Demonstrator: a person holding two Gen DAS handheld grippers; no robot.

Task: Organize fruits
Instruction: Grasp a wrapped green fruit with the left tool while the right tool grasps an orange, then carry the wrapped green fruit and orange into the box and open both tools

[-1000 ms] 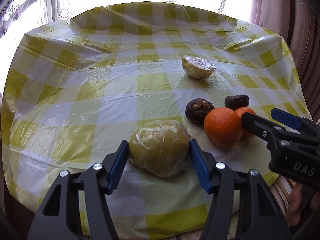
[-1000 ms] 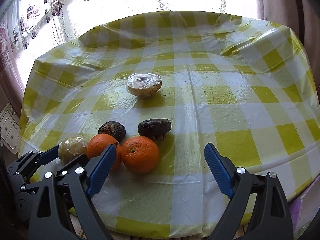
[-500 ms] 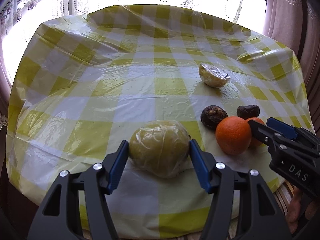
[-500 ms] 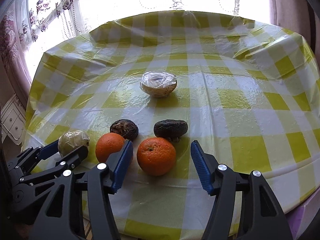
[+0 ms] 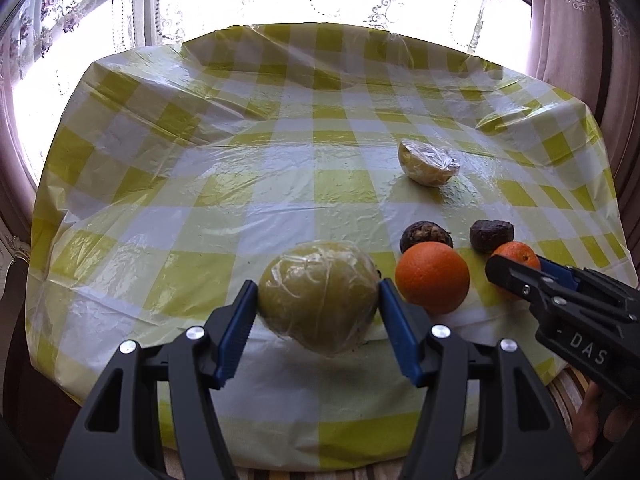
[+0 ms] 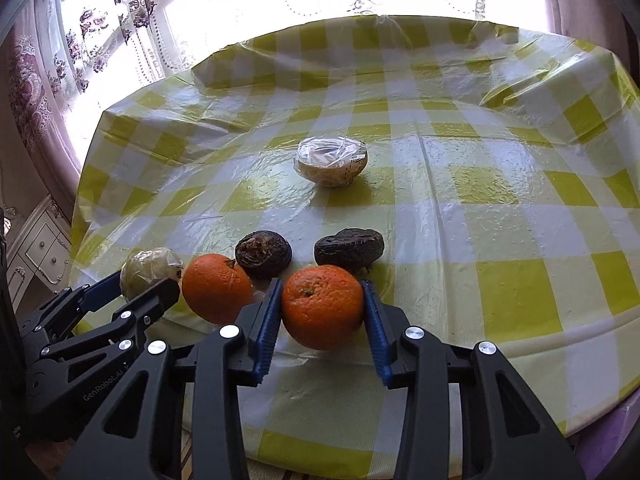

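Orange peel, pebbled and firm, is pressed on both flanks by the blue pads of the right gripper (image 6: 322,312); the jaws are closing and the right-hand orange (image 6: 322,306) is already clamped between them, low and centre in the right wrist view. It is judged light and fairly stiff, slightly yielding, best held across its widest girth — as it is now. Being near round, it has no real long axis; its stem dimple faces up and toward the camera.

The left gripper (image 5: 318,306) is clenched on a yellow-green fruit wrapped in cling film (image 5: 318,294), at lower centre of the left wrist view. The film is likely slippery and the fruit heavier, so a grip across its middle is advised. Its narrower end seems to point down toward the camera.

On the bench (image 6: 500,216), covered by a yellow checked plastic cloth, a second orange (image 6: 216,286) sits left of the held one, two dark shrivelled fruits (image 6: 263,252) lie just behind, and a film-wrapped half fruit (image 6: 331,162) rests further up — cut face upward.
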